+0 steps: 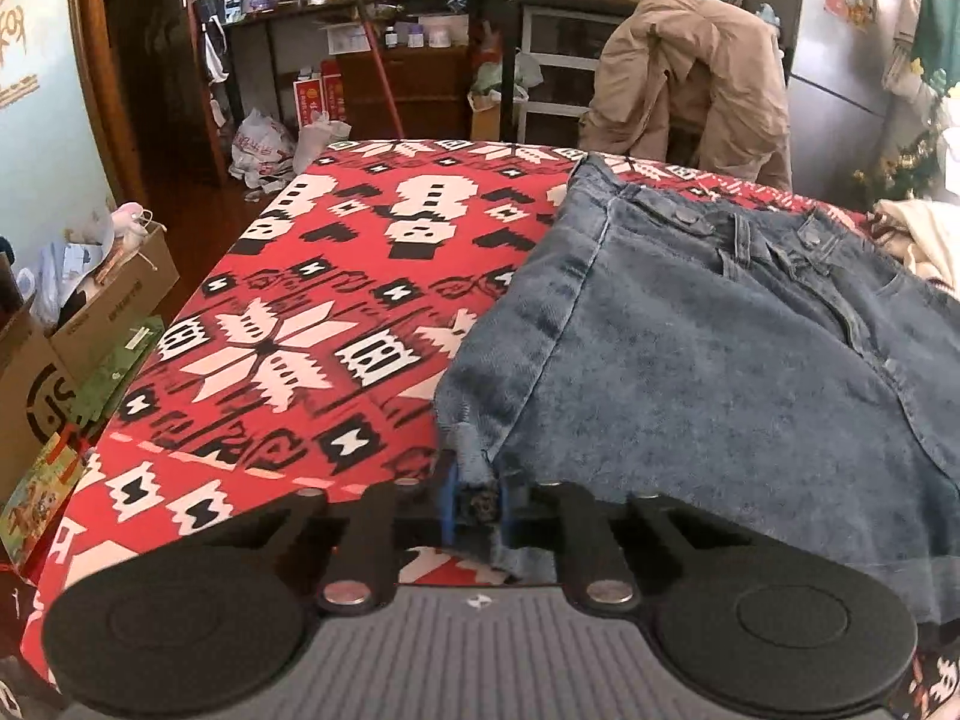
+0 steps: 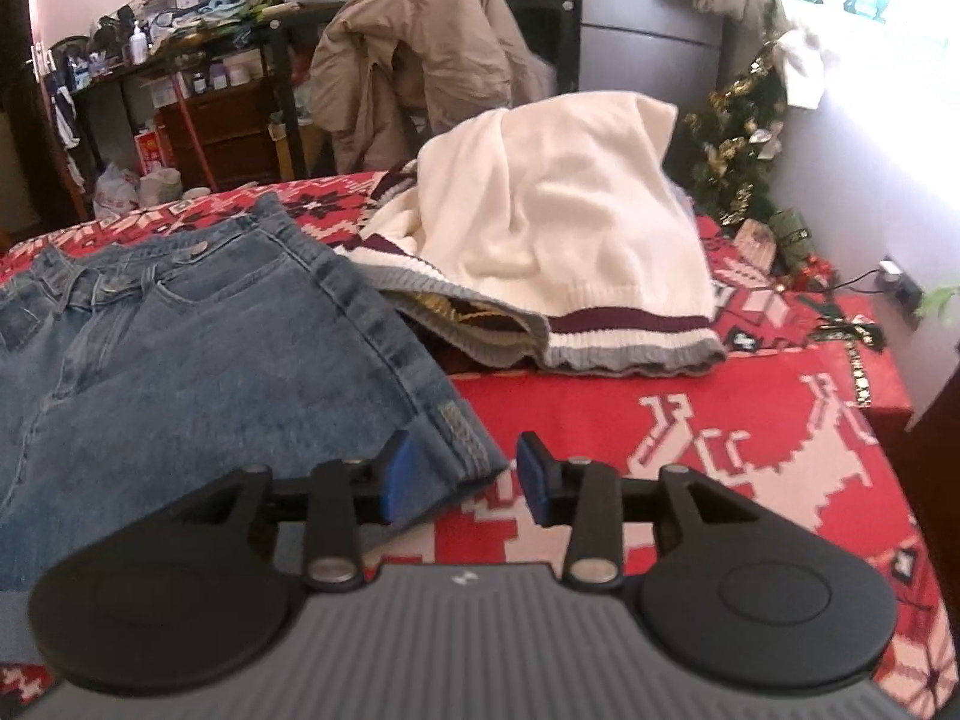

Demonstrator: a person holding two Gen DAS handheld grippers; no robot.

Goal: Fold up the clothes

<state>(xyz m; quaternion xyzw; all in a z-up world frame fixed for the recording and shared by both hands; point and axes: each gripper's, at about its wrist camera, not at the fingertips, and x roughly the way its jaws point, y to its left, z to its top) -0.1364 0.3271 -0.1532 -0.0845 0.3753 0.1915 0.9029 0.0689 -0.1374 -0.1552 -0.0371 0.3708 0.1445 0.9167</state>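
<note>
Denim shorts (image 1: 720, 348) lay right of centre, their frayed hem corner pinched in the left gripper (image 1: 477, 510). Right gripper (image 2: 465, 474) stood partly open at lower centre, gripping nothing, the cuff corner lying between its fingers.

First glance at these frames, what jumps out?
The loud red patterned cloth covering the table, with denim shorts spread flat on it. The left claw pinches their frayed hem corner. In the right view, a cream sweater lies heaped behind the shorts.
</note>
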